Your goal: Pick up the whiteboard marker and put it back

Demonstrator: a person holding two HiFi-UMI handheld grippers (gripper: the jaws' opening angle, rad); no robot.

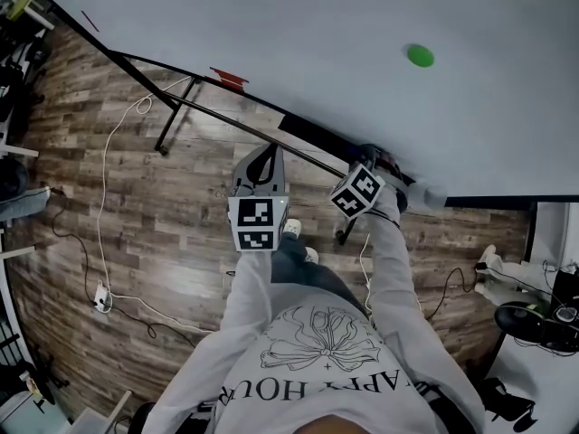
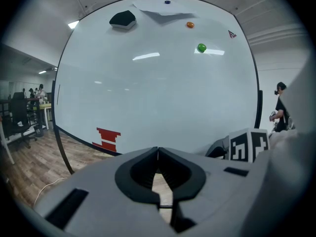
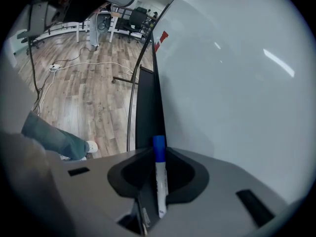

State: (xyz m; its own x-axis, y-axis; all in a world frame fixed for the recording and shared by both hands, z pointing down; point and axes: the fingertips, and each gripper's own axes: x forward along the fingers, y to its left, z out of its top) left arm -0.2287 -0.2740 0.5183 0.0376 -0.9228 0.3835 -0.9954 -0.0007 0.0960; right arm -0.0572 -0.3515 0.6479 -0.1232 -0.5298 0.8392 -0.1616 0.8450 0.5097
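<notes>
2 grippers, the left gripper [image 2: 158, 148] & the right gripper [image 3: 159, 154]; 1 whiteboard marker [image 3: 160, 181], 1 whiteboard [image 2: 158, 93], 1 black tray [image 3: 145, 107], 1 green magnet [image 2: 201, 48], 1 orange magnet [image 2: 190, 24], 1 black eraser [image 2: 122, 19]. Marker: slim round barrel, white w/ small print, blue cap pointing along the tray at the board's lower edge; can't tell if it touches the tray. Right gripper's jaws stand partway closed, pads pressed on the barrel's sides. Left gripper's tips meet, nothing btwn them. Gripper bodies are matte grey w/ black jaw liners; the board is smooth & glossy, the floor [image 1: 181, 224] wood-grain planks.
</notes>
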